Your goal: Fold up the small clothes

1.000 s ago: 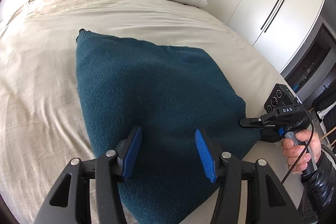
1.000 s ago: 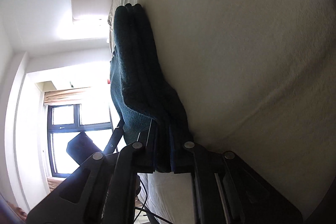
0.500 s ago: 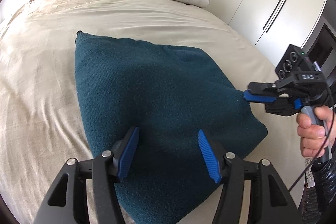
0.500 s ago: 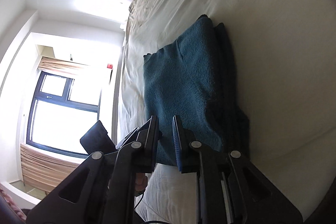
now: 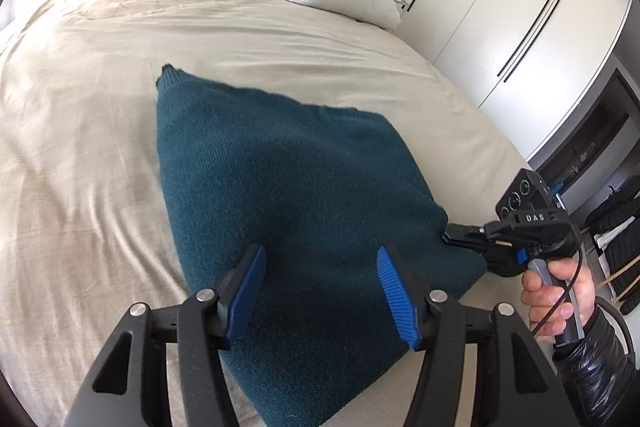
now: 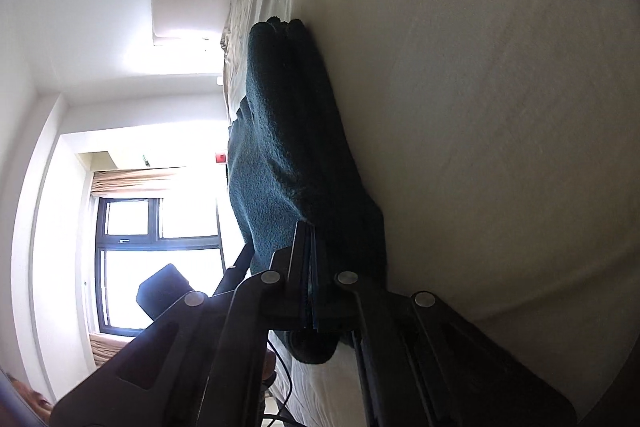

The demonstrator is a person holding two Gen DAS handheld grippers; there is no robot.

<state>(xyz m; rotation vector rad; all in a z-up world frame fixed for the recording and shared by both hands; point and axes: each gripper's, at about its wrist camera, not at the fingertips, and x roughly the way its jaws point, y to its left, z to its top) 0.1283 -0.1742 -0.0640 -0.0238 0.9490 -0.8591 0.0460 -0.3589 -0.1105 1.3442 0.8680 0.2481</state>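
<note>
Your right claw (image 5: pixel 450 238) pinches the sweater (image 5: pixel 288 211) edge while your left claw (image 5: pixel 320 287) hovers wide above it, so a quick pull may undo the fold.

left view above sweater (image 5: pixel 296 211), right rolled sideways
</note>
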